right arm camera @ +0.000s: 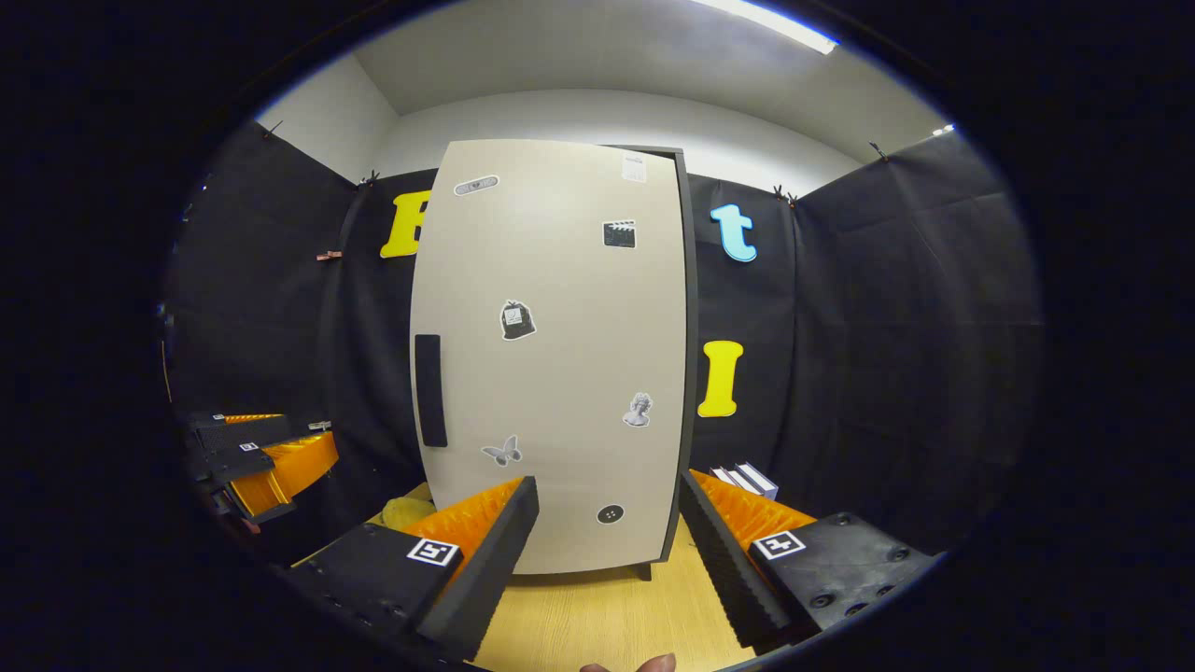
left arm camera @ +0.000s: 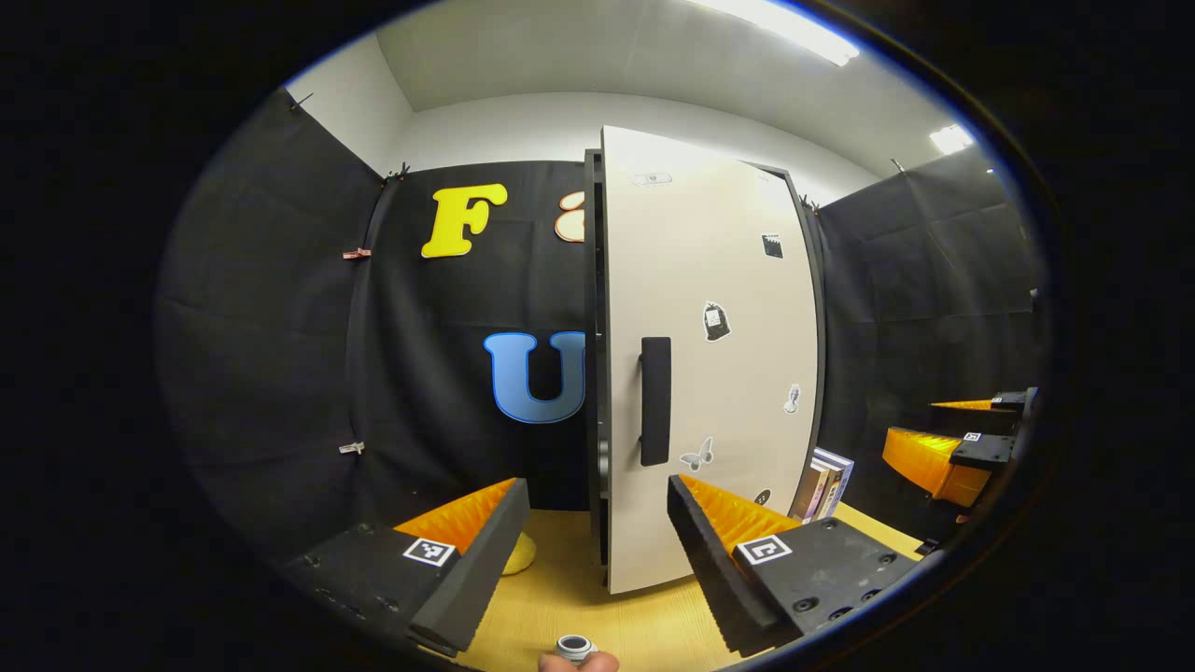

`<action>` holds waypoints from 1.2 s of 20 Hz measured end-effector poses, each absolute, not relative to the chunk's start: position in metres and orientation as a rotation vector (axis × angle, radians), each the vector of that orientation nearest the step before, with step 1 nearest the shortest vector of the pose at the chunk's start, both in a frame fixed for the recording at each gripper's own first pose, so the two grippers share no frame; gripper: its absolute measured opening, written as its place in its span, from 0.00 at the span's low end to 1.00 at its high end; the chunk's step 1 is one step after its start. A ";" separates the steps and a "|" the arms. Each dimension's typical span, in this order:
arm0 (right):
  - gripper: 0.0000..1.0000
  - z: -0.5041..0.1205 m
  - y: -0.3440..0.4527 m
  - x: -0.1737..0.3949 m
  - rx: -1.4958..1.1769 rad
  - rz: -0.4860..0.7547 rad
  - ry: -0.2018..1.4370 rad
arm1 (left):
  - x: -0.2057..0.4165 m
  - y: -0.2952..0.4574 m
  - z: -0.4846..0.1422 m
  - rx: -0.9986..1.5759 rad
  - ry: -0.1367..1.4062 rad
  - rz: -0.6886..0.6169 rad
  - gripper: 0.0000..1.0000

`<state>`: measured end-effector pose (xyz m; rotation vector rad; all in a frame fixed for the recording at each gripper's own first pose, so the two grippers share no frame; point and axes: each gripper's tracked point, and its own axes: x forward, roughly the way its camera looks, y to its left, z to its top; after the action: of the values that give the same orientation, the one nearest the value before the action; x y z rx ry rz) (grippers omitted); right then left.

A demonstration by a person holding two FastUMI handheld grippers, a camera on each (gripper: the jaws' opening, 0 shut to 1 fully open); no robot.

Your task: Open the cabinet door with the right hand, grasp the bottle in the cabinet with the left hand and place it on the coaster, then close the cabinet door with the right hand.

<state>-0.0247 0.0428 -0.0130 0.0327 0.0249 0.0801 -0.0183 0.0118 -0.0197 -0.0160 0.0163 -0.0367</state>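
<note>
1. Nearest the lens in the left gripper view, a fingertip point(left arm camera: 579, 662) and a small ring-shaped part point(left arm camera: 575, 646) sat at the bottom edge, over the wooden tabletop point(left arm camera: 560, 607).
2. The left hand-held gripper point(left arm camera: 597, 551) was released, its jaws spread wide with nothing between them; it hung above the tabletop, facing the leading edge of the cabinet door.
3. Left of that gripper's gap, a pale yellow round object point(left arm camera: 519, 554) lay on the tabletop, partly hidden by the left finger; whether it was the coaster could not be told.
4. At centre stood the cabinet point(left arm camera: 592, 373) with its dark frame. The pale cabinet door point(left arm camera: 719, 373), dotted with small stickers, looked shut against the frame in the right gripper view point(right arm camera: 560, 355). Its dark vertical handle point(left arm camera: 655, 401) was untouched.
5. The bottle was not to be seen; the door covered the cabinet's inside.
6. Right of the cabinet, some books point(left arm camera: 826, 483) stood on the tabletop beside its foot.
7. The right hand-held gripper point(right arm camera: 607, 551) was likewise released, jaws apart and empty, level with the door's lower part and apart from it. It also appeared at the right edge of the left gripper view point(left arm camera: 971, 439).
</note>
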 end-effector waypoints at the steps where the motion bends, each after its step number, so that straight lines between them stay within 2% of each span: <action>1: 0.98 -0.013 0.042 -0.024 0.033 0.080 0.024 | -0.018 0.013 -0.019 -0.016 0.017 -0.037 0.94; 24: 0.98 -0.017 0.035 -0.021 0.034 0.067 0.022 | -0.024 0.014 -0.020 -0.024 0.021 -0.050 0.94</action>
<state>-0.0211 0.0349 -0.0169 0.0337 0.0218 0.0669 -0.0238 0.0143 -0.0200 -0.0243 0.0212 -0.0502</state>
